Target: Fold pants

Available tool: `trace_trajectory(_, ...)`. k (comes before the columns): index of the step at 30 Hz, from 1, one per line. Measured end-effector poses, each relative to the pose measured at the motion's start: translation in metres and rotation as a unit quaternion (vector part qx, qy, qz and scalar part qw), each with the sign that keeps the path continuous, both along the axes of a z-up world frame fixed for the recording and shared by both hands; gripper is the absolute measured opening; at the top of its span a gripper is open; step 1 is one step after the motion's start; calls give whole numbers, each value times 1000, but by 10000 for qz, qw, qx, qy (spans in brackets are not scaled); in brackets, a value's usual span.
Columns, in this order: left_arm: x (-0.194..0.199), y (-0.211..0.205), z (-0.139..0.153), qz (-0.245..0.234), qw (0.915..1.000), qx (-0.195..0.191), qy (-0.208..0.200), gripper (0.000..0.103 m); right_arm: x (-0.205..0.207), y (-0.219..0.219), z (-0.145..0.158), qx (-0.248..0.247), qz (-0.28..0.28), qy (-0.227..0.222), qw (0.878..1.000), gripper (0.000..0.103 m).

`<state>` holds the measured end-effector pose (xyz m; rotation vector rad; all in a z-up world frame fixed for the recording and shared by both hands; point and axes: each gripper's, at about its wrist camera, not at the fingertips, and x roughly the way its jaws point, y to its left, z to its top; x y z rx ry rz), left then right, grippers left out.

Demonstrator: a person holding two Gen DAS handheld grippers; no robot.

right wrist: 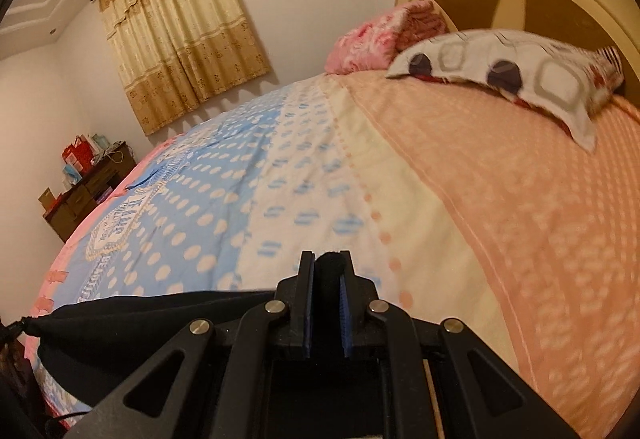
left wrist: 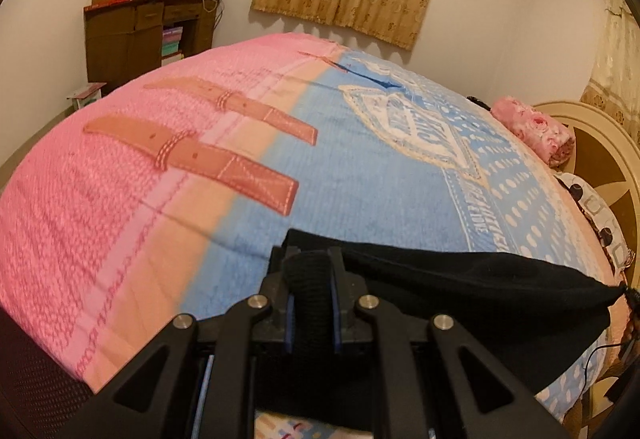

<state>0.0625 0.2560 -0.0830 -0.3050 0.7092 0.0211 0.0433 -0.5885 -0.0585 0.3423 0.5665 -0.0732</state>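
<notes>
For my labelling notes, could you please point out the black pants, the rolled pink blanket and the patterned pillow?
black pants [left wrist: 460, 279], left wrist view, stretched cloth.
rolled pink blanket [left wrist: 532, 129], left wrist view, floral side.
patterned pillow [right wrist: 520, 71], right wrist view, top face.

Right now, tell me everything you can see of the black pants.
The black pants look like soft, matte fabric, stretched in a taut band above the bedspread. The left gripper is shut on a bunched edge at one end, the right gripper on the other. Between them the cloth sags slightly. Legs and waistband cannot be told apart.

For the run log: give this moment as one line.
left gripper: shut on black pants | right gripper: shut on black pants | above bedspread
</notes>
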Motion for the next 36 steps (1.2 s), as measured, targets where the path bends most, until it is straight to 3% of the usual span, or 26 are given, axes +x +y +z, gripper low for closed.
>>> trace_trajectory(9, -13, 0, -15, 40, 9998, -8, 177, 17, -21, -6, -48, 215, 32, 288, 9993, 10)
trace_trajectory(12, -16, 1, -14, 139, 9998, 49, 160, 23, -26, -5, -53, 202, 85, 250, 9994, 11)
trace_trajectory(14, -18, 4, -16, 264, 9992, 98, 268, 32, -28, -9, -56, 286, 124, 215, 9993, 12)
trace_trajectory(16, -21, 7, -17, 429, 9982, 168, 388, 50, -30, -13, -61, 406, 160, 208, 9988, 16)
trace_trajectory(18, -27, 10, -17, 492, 9977, 182, 419, 58, -35, -15, -63, 348, 67, 214, 9991, 36)
trace_trajectory(19, -31, 12, -17, 554, 9972, 171, 470, 62, -37, -16, -63, 350, 36, 223, 9991, 38)
trace_trajectory(25, -58, 20, -15, 752, 9959, 56, 496, 64, -55, -12, -57, 195, -186, 108, 9996, 39)
trace_trajectory(30, -67, 13, -1, 811, 9958, 217, 368, 64, -73, -12, -40, 347, -692, -241, 9967, 39)
trace_trajectory(34, -68, -1, 8, 823, 9941, 612, 355, 64, -82, 26, -15, 131, -401, -472, 9980, 39)
trace_trajectory(36, -65, -6, 6, 738, 9944, 625, 428, 64, -80, 55, -7, 234, 84, -456, 9987, 39)
